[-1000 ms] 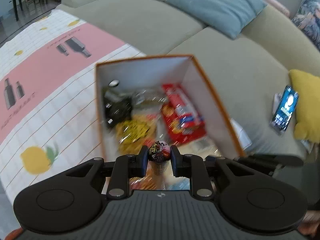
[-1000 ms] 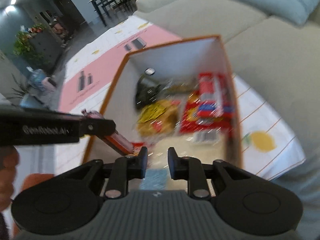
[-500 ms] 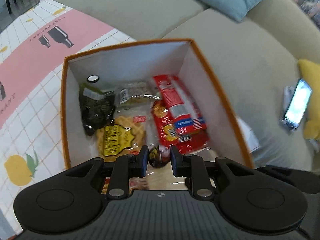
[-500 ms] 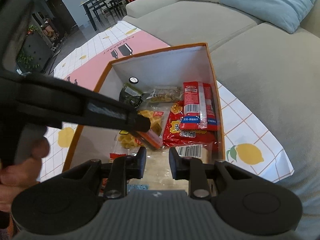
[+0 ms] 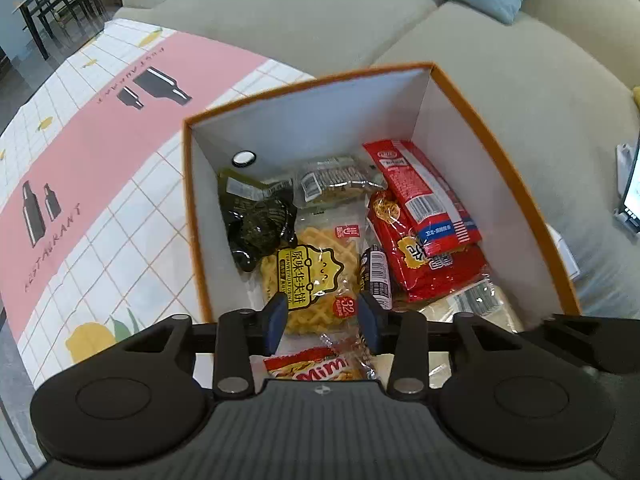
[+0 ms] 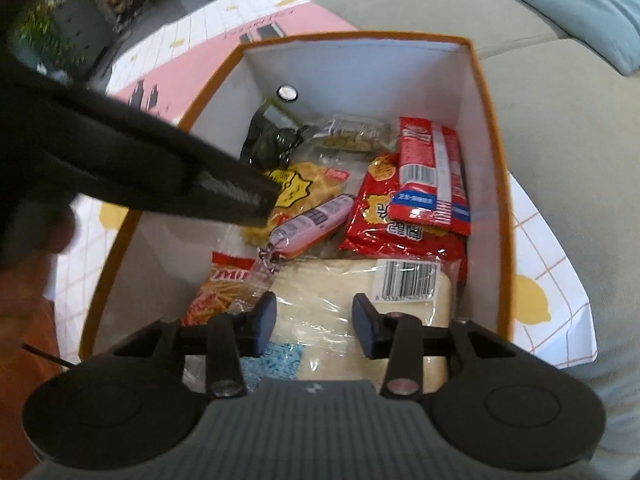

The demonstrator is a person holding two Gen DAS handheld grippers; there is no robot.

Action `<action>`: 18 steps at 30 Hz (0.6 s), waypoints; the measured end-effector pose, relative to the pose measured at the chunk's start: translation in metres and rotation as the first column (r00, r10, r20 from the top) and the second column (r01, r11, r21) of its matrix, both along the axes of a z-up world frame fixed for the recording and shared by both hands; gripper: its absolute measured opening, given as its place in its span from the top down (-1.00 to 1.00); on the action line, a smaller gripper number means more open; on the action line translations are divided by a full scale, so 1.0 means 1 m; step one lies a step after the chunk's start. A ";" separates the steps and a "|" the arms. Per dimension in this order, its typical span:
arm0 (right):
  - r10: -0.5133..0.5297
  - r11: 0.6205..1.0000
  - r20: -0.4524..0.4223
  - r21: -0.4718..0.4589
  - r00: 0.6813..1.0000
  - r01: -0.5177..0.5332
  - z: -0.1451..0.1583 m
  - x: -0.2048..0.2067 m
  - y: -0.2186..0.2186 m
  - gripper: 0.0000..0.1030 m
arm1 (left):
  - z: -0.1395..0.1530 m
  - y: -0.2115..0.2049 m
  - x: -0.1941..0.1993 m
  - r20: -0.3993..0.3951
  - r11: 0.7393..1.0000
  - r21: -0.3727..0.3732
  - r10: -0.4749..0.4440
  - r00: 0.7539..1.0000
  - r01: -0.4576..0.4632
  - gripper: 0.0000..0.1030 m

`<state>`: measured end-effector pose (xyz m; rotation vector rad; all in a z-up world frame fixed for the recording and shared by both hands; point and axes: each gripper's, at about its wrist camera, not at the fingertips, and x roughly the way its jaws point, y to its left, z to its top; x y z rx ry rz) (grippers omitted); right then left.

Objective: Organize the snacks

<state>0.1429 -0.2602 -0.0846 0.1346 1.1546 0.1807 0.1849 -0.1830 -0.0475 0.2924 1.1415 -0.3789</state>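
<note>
My left gripper [image 5: 323,317] is opening, nothing between its pads; my right gripper [image 6: 314,321] is opening too, empty, over a clear-wrapped pale pack [image 6: 360,300]. Both hang above the orange box [image 5: 500,152]. The small sausage [image 6: 308,224] lies loose inside, between the yellow waffle packet [image 5: 310,276] and the red packets [image 5: 432,240].

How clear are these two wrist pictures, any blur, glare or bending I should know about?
Left wrist view: sharp; the orange box rim bows from the fisheye lens, and glare streaks the clear wrappers near the waffle pack. Right wrist view: softer, with the left gripper a dark, out-of-focus bar across the left side; the bread bag shows shiny reflections.
</note>
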 end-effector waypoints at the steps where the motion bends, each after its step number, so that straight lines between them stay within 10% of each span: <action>1: 0.004 1.000 -0.007 -0.009 1.000 -0.004 -0.002 0.002 0.001 0.20 | 0.004 0.002 -0.002 0.010 1.000 0.001 0.003 1.000 -0.003 0.06; 10: -0.026 1.000 0.000 -0.002 1.000 0.026 0.009 0.003 0.006 0.20 | 0.053 0.035 -0.033 0.143 0.998 -0.052 0.029 0.989 -0.021 0.02; 18: -0.038 0.999 0.265 -0.013 0.964 0.043 0.090 -0.028 0.008 0.07 | 0.103 0.079 -0.067 0.266 0.979 -0.191 0.118 0.957 -0.068 0.01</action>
